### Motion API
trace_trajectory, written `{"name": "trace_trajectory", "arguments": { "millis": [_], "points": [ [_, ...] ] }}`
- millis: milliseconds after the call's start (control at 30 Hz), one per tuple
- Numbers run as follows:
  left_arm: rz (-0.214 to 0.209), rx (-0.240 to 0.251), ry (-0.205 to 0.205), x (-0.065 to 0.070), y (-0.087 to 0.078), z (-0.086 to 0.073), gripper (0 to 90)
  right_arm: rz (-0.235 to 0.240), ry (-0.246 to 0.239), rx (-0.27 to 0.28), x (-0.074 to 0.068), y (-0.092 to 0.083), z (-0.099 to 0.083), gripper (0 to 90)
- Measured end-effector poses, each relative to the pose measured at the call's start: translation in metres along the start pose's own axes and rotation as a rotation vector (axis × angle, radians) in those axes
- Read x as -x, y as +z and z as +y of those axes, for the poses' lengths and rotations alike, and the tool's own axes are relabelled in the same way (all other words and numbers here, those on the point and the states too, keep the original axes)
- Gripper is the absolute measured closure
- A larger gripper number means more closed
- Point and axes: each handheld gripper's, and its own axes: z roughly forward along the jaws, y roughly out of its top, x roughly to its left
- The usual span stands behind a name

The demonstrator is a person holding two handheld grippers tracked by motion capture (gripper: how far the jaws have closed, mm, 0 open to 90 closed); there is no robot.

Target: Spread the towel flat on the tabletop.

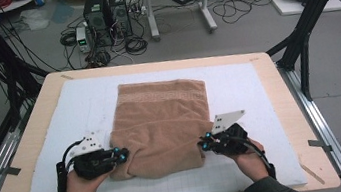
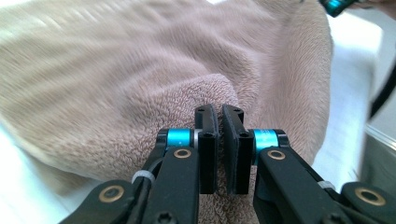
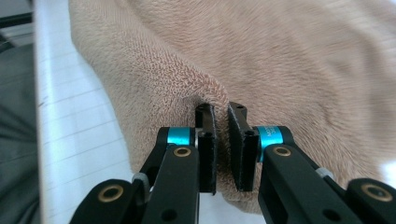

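Both pairs of jaws are pinched nearly together with terry pile caught between the pads, so you have the towel point(image 1: 162, 125) clamped at its two near corners: the left gripper point(image 1: 122, 156) on the near-left corner, the right gripper point(image 1: 204, 144) on the near-right. In the left gripper view a ridge of cloth bunches just past the pads point(image 2: 208, 140), and the right gripper view shows the same pucker at its fingertips point(image 3: 206, 140). By the thickness in each bite, you probably hold more than one layer, which suits a fold.

Check that each bite sits well in from the edge, not on the fringe of the pile, or the corner may slip out once weight comes on.

Outward from the grip, the tan towel lies folded at the middle of the white mat point(image 1: 252, 84), its far edge square and flat. The mat lies on the wooden table point(image 1: 39, 107).

Lift both hands evenly, keep the near edge taut between them, and carry it toward the far edge so the corners land matched.
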Motion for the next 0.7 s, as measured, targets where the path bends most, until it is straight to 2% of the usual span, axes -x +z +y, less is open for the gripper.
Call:
{"name": "trace_trajectory", "arguments": {
  "millis": [100,167,233,333,367,433,467,533,600,667,700],
  "points": [
    [0.069,0.003,0.017,-0.007,0.009,0.012,84.9,-0.030,0.020,-0.004,0.015,-0.002,0.005,83.3],
    [0.113,-0.011,0.016,-0.017,0.018,0.017,85.0,-0.053,0.044,-0.018,0.026,0.001,0.005,83.2],
    [0.132,-0.015,-0.022,-0.029,0.028,0.020,85.0,-0.053,0.082,-0.030,0.038,0.008,0.003,83.2],
    [0.158,-0.048,-0.040,-0.040,0.044,0.019,85.1,-0.057,0.119,-0.060,0.049,0.019,0.000,83.2],
    [0.174,-0.071,-0.024,-0.044,0.048,0.018,85.1,-0.066,0.108,-0.086,0.051,0.025,-0.001,83.2],
    [0.185,-0.101,-0.042,-0.052,0.058,0.013,85.0,-0.059,0.135,-0.100,0.057,0.032,-0.006,83.2],
    [0.191,-0.122,-0.038,-0.056,0.062,0.011,85.0,-0.053,0.147,-0.102,0.061,0.035,-0.008,83.2],
    [0.179,-0.124,-0.071,-0.060,0.067,0.009,84.9,-0.032,0.191,-0.097,0.067,0.041,-0.013,83.1],
    [0.180,-0.114,-0.062,-0.058,0.065,0.010,83.6,-0.026,0.182,-0.099,0.066,0.043,-0.014,82.3],
    [0.189,-0.113,-0.049,-0.057,0.059,0.012,77.4,-0.031,0.171,-0.093,0.063,0.039,-0.012,80.5],
    [0.183,-0.096,-0.057,-0.056,0.054,0.013,74.2,-0.035,0.168,-0.077,0.062,0.036,-0.012,78.4]
  ]
}}
